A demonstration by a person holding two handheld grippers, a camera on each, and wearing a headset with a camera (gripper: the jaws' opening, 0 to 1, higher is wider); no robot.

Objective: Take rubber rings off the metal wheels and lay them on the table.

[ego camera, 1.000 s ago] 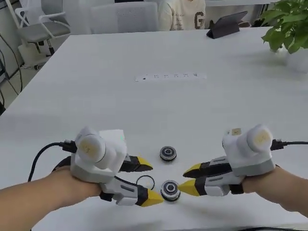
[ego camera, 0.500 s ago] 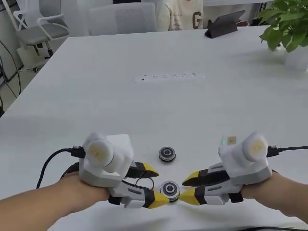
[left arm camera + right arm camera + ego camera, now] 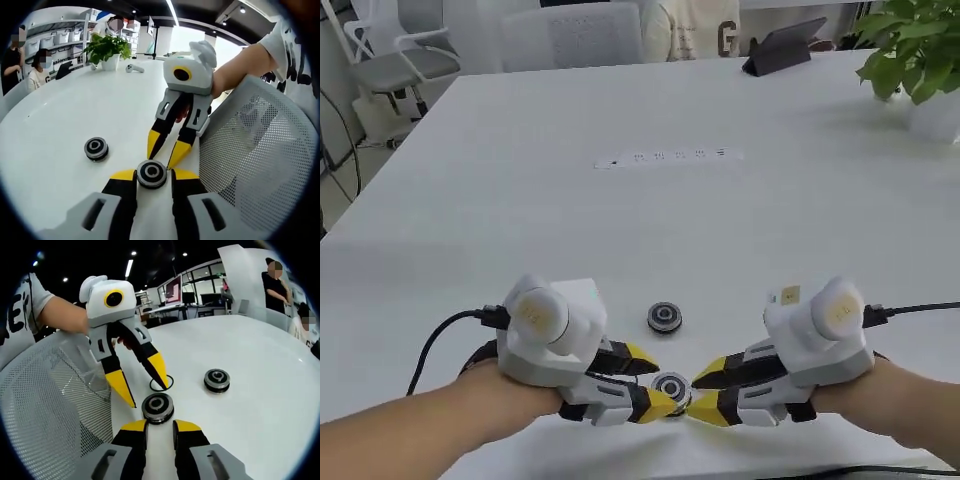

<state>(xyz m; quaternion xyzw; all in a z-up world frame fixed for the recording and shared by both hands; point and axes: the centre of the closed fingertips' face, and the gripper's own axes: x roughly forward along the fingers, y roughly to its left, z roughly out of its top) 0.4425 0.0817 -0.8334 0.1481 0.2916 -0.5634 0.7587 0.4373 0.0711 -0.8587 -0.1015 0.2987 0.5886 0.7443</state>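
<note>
Both grippers meet nose to nose at the near wheel [image 3: 671, 386], which sits close to the table's [image 3: 620, 220] front edge. Left gripper [image 3: 658, 381]: jaws spread wide, nothing clamped. One tip is at the wheel's side, the other over the loose rubber ring [image 3: 161, 382] lying flat just behind the wheel. Right gripper [image 3: 699, 393]: jaws parted less, also holding nothing, with the tips just short of the wheel. We can't tell if they touch it. The second wheel [image 3: 665, 317] is nearby, further in, with a dark band on its rim. Past it we've got bare tabletop up to the power strip [image 3: 665, 157], and a plant [image 3: 910, 50] at the far right corner. A mesh chair [image 3: 260, 150] sits just off the front edge.
</note>
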